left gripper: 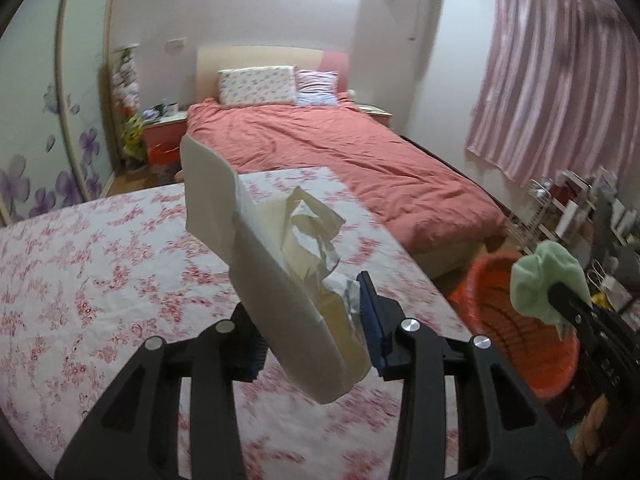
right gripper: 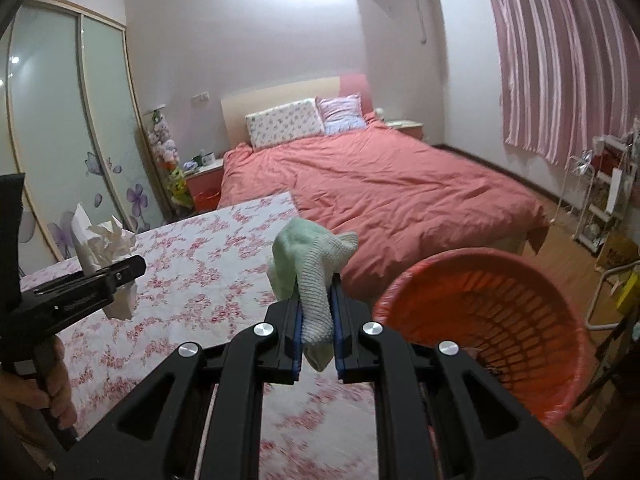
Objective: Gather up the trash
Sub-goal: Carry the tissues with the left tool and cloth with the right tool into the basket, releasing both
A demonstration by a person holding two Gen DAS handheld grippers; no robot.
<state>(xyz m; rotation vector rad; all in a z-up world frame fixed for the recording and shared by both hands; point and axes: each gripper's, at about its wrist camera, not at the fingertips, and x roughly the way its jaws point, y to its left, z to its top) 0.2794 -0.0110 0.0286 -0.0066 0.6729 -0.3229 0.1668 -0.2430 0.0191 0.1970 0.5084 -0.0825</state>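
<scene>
— So which gripper is closer to the orange basket?

— Right gripper, clamped on a green sock whose long axis runs along the fingers; basket sits just right of it, off the table's right edge.

— And the left?

— Left gripper pinches a cream tissue pack w/ crumpled paper, held above the table, basket well to its right. Count: 1 basket, 1 sock, 1 pack, 2 grippers.

The basket is orange-red. The sock is pale green and grey. The tablecloth is white with pink flowers. The bedspread is coral, the curtain pink-striped.
</scene>
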